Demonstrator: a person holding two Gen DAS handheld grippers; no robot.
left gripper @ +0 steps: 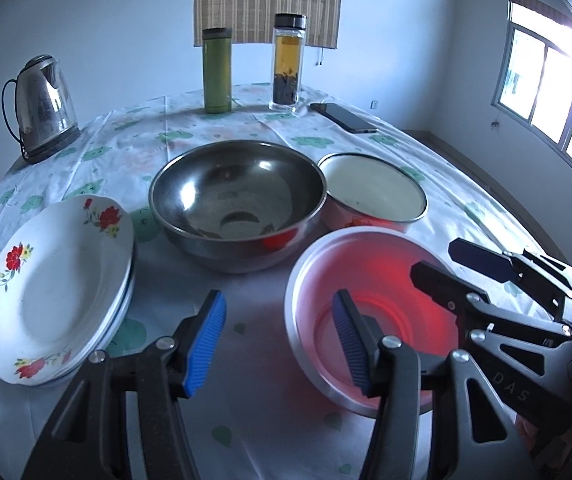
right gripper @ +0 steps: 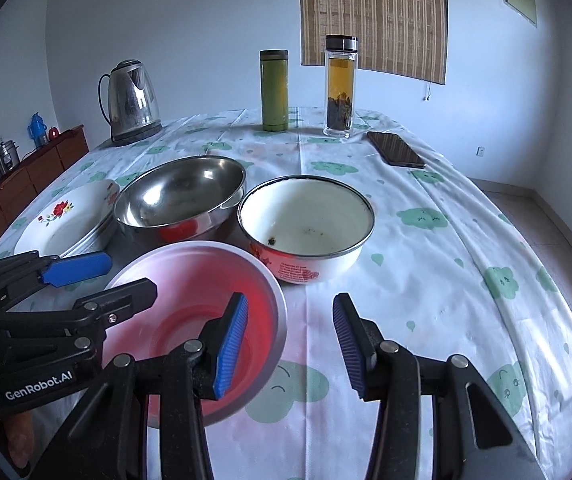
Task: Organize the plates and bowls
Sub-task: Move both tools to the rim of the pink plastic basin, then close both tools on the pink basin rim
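Bowls and plates sit grouped on the table (right gripper: pixel 426 264): a plate stack (left gripper: pixel 54 292) at the left, a steel bowl (left gripper: pixel 238 200) in the middle, an enamel bowl (right gripper: pixel 306 224) to its right, and a pink bowl (left gripper: pixel 370 316) nearest, in front of the gap between the two.

Both tongs hang over the pink bowl's two sides. The left tongs (left gripper: pixel 278 344) stand about half open and hold nothing; the bowl's left rim lies between the pads, the right pad (left gripper: pixel 352 344) over the inside, the left pad over bare cloth, neither pressing. The right tongs (right gripper: pixel 292 346) mirror this: about half open, empty, astride the bowl's right rim with the left pad (right gripper: pixel 232 346) above the inside. Whether any pad brushes the rim I cannot tell.

The bowl is round, so it has no long axis; what matters is that each rim edge runs roughly along the gap of its tongs. Both hands are about equally near. The likely next step is a two-sided pinch and lift, then a short carry away and slightly left into the steel bowl, or right into the enamel one. The rim looks thin and smooth, so an uneven pinch could tip it.
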